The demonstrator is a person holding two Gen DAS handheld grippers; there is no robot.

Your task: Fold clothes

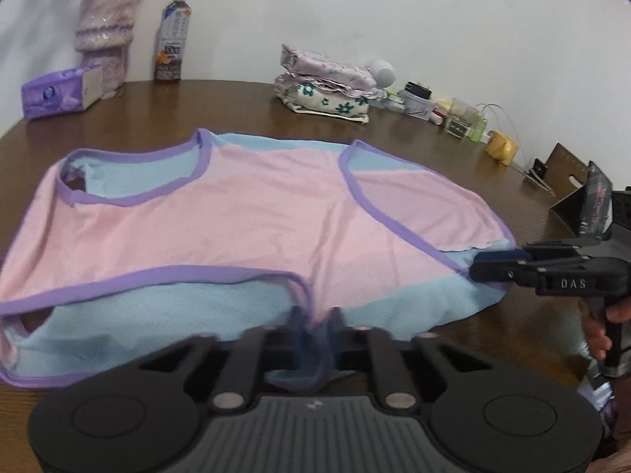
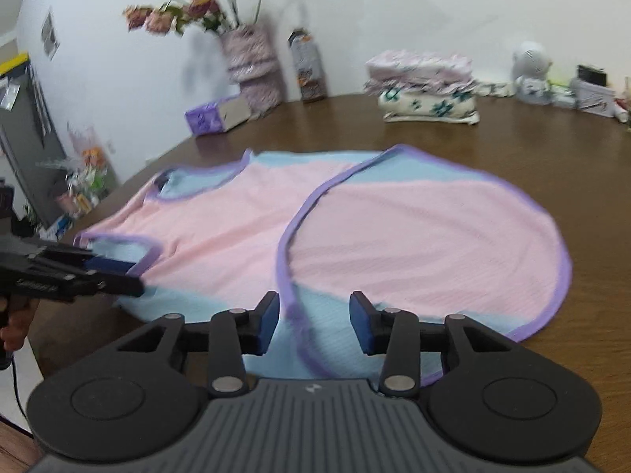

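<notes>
I see the garment (image 1: 252, 213), a sleeveless pink top with blue lining and purple trim, lying flat on the brown tabletop (image 1: 414, 134). From my left wrist view its long axis runs left to right across the frame: the neck opening sits at the far left, the hem end at the right. One armhole faces the wall side, the other faces my left claw (image 1: 315, 323).

My left claw is closed down narrow on a bunch of blue fabric at the near armhole edge; cloth is pinched between its fingers. My right claw (image 2: 314, 321) stands wide, fingers well apart, with the purple-trimmed blue edge lying between and under them; I cannot tell whether either finger touches the cloth. In the left view the right claw is seen side-on at the garment's right corner.

Along the wall edge of the tabletop I note a vase (image 1: 104, 39), a bottle (image 1: 172, 39), a tissue box (image 1: 61, 92) and a stack of folded cloth (image 1: 327, 86), all well apart from the garment.
</notes>
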